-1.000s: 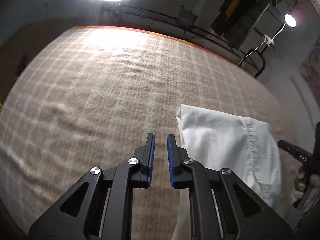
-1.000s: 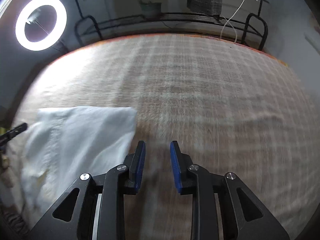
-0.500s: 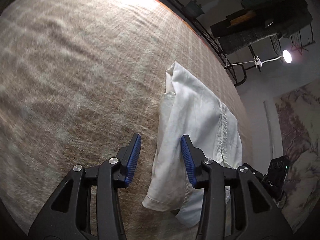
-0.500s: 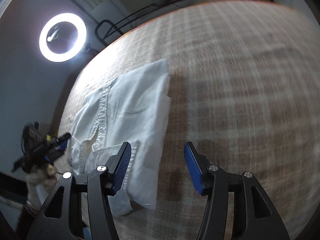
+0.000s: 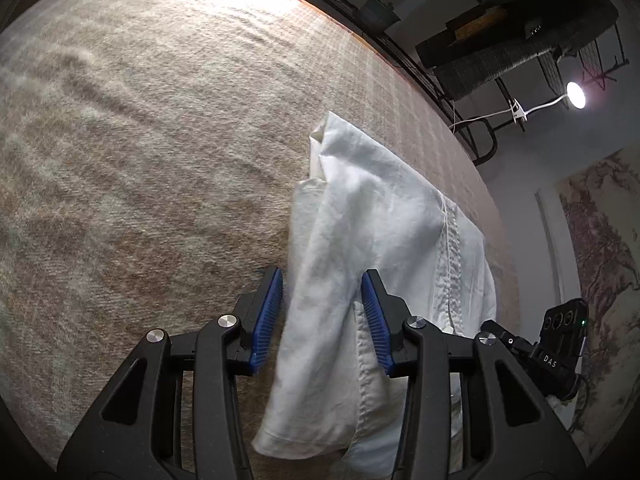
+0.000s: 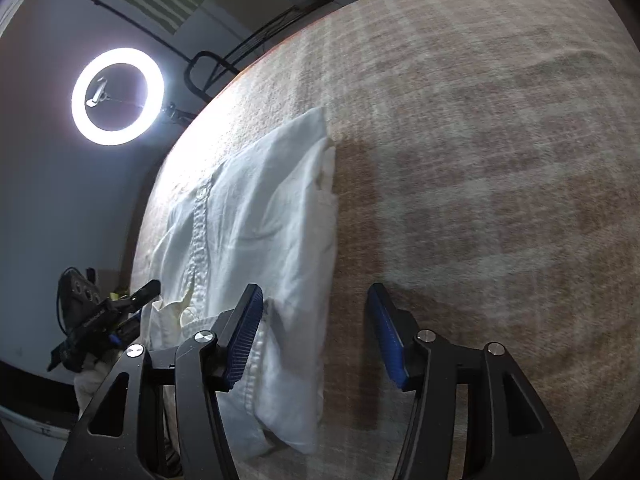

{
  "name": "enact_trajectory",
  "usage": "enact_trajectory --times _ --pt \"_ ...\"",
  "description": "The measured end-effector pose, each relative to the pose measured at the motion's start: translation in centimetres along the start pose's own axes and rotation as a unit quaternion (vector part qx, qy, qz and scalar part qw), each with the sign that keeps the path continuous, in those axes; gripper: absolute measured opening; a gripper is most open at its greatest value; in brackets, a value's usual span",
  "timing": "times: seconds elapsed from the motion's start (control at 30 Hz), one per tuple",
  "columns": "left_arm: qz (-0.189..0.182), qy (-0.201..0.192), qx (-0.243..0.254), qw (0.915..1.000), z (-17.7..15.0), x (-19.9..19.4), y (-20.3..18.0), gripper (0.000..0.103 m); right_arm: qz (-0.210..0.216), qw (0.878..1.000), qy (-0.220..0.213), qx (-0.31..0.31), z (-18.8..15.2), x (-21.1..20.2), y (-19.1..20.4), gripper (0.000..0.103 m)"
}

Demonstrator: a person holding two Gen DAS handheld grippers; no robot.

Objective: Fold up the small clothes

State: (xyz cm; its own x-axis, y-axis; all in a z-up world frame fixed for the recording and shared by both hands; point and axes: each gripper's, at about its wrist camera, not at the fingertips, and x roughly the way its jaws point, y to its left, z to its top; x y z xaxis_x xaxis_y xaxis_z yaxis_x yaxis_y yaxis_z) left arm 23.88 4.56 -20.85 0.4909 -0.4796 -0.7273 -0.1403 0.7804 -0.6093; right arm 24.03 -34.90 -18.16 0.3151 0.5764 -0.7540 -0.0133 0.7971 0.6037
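Checked blanket [image 5: 140, 152] fills frame | one white shirt [image 5: 380, 240], lower middle | two grippers: left gripper [image 5: 322, 304] apart around shirt edge, not squeezing; right gripper [image 6: 316, 320] apart, closing, shirt edge between | "DAS"

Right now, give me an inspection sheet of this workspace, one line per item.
Surface: beige checked blanket, lightly rippled.
Job's things: white garment, partly folded, lying flat on the blanket.
Clutter: nothing seen on the blanket besides the garment.
Grippers: left gripper open, jaws astride the garment's near left edge, just opened; right gripper open, jaws astride its near right edge, just narrowed, pads not pressing.
Cables: white lamp cord clipped to the dark rail behind.
Surroundings: lit ring light, small clip lamp, clothes hanging on a rack, patterned wall hanging.
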Motion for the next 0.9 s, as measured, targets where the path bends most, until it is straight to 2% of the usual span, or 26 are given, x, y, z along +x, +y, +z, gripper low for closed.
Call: enact_trajectory --times 0.03,0.1,0.17,0.23,0.3,0.53,0.73,0.9 --pt "0.002 0.004 0.008 1.0000 -0.1 0.4 -0.5 0.032 0.002 1.000 0.007 -0.003 0.0 0.6 0.5 0.037" --pt "0.016 0.000 0.026 0.9996 -0.3 0.8 -1.2 0.027 -0.014 1.000 0.006 -0.017 -0.3 0.9 1.5 0.030" --pt "0.019 -0.004 0.039 0.9991 -0.3 0.9 -2.0 0.016 -0.029 0.999 0.008 -0.037 -0.3 1.0 2.4 0.024" --pt "0.023 -0.011 0.051 0.9984 -0.4 0.6 -3.0 0.013 -0.040 0.998 0.004 -0.055 -0.3 0.7 3.2 0.016" --pt "0.028 -0.021 0.069 0.9970 -0.5 0.0 -4.0 0.012 -0.056 0.996 0.000 -0.074 -0.3 0.3 4.3 0.012" --pt "0.029 -0.046 0.147 0.9876 -1.7 -1.9 -8.6 0.011 -0.092 0.986 -0.022 -0.140 -0.1 -2.3 7.2 0.010" --pt "0.009 -0.055 0.174 0.9832 -1.7 -1.0 -13.8 0.011 -0.104 0.981 -0.056 -0.151 1.4 -5.8 6.4 0.010" --pt "-0.015 -0.047 0.200 0.9786 -1.5 2.1 -18.9 0.011 -0.128 0.976 -0.082 -0.154 2.7 -8.7 3.7 0.010"
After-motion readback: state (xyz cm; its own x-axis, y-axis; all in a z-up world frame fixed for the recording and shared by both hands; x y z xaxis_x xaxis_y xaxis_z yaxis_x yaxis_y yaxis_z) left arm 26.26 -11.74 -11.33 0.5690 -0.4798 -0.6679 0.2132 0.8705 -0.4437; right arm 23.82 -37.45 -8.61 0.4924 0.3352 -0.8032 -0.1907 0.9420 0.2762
